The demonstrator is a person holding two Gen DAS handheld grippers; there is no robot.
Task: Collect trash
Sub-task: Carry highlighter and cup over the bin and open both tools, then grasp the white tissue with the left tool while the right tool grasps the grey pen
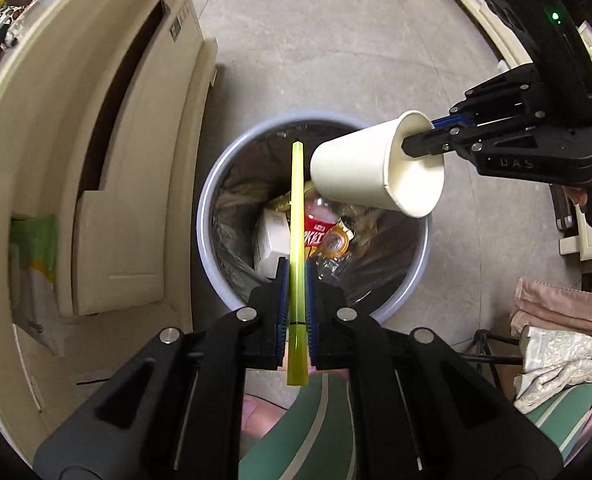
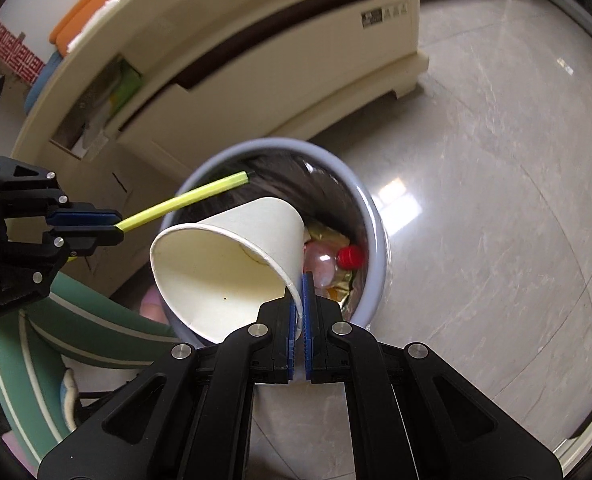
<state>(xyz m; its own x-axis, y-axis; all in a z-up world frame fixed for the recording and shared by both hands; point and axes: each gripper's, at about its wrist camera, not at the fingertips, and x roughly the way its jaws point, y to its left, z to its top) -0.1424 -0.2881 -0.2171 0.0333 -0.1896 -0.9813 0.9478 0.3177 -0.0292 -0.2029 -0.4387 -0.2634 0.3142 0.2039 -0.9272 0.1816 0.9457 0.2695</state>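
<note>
The left gripper (image 1: 296, 280) is pinching a long yellow-green plastic straw (image 1: 297, 216) between its blue pads, its far end jutting ahead over a round grey bin lined with a dark bag (image 1: 204, 216). The right gripper (image 2: 299, 300) is clamping the rim of a tilted white paper cup (image 2: 232, 256), empty inside, above the bin's trash.

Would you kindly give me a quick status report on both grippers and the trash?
Left gripper shut on yellow straw. Right gripper shut on paper cup wall. Both over the bin, already part full. Nothing in the way.
</note>
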